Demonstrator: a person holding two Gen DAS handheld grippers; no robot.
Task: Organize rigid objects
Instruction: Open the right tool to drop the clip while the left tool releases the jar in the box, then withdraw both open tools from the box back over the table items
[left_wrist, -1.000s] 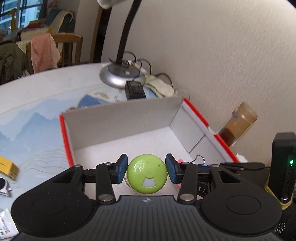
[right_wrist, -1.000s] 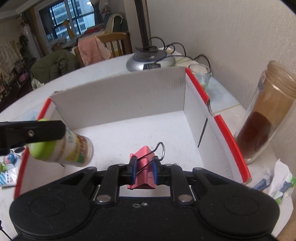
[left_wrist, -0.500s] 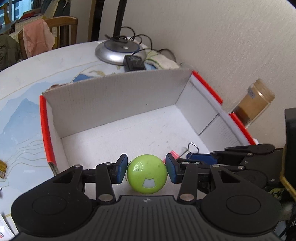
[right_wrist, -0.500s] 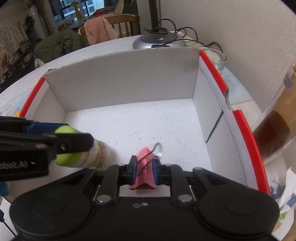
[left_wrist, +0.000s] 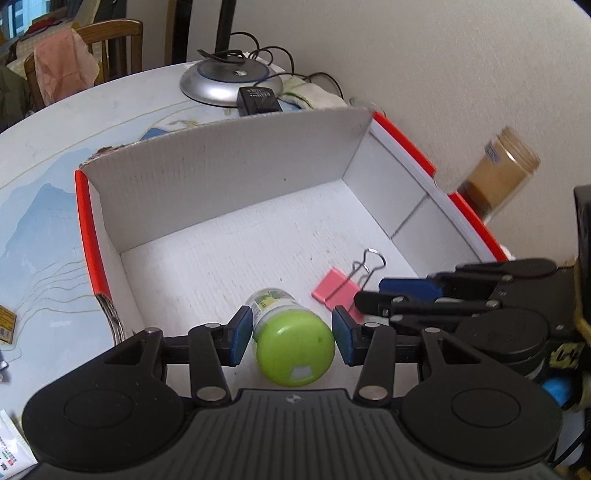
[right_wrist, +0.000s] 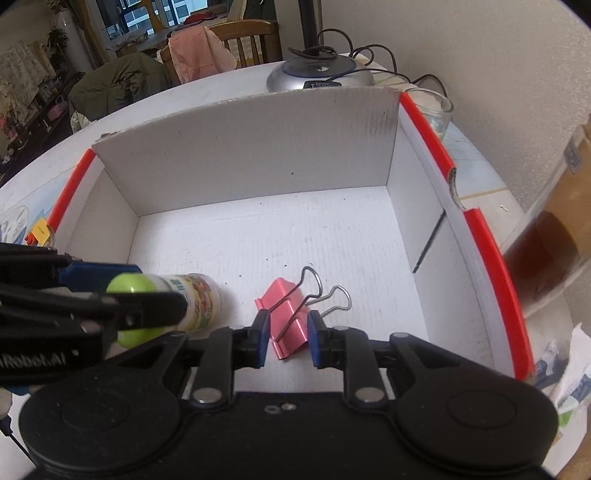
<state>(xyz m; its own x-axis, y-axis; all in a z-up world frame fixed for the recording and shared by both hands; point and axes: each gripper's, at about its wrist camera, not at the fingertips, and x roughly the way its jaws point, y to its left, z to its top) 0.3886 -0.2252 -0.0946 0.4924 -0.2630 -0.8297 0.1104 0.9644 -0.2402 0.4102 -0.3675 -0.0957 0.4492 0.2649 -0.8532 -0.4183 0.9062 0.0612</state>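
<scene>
A white cardboard box (left_wrist: 229, 184) with red-edged side walls sits open on a pale bench (left_wrist: 48, 177) printed with blue mountains, close to a cream wall.

Inside the box, near its front, a small bottle (left_wrist: 291, 336) with a bright green cap lies on its side on the white floor. The cap faces the left wrist camera and the labelled body points toward the back wall of the box. The left tool (left_wrist: 291, 339) has its two blue-padded fingers spread on either side of the cap. A narrow gap shows at each pad, so the tool is open and not gripping the bottle.

Just to the right of the bottle, a pink binder clip (right_wrist: 286, 315) lies on the box floor with its two wire handles pointing up and toward the back. The right tool (right_wrist: 288, 338) has its fingers parted on either side of the clip's pink body, with small gaps showing, so it too is open and grips nothing.

In the right wrist view, the left tool (right_wrist: 92, 299) reaches in from the left, partly covering the bottle (right_wrist: 195, 299).

Behind the box stands a silver lamp base (left_wrist: 229, 81) with black cables. A tall jar (left_wrist: 498, 181) of brown contents stands outside the box's right wall, beside the wall of the room.
</scene>
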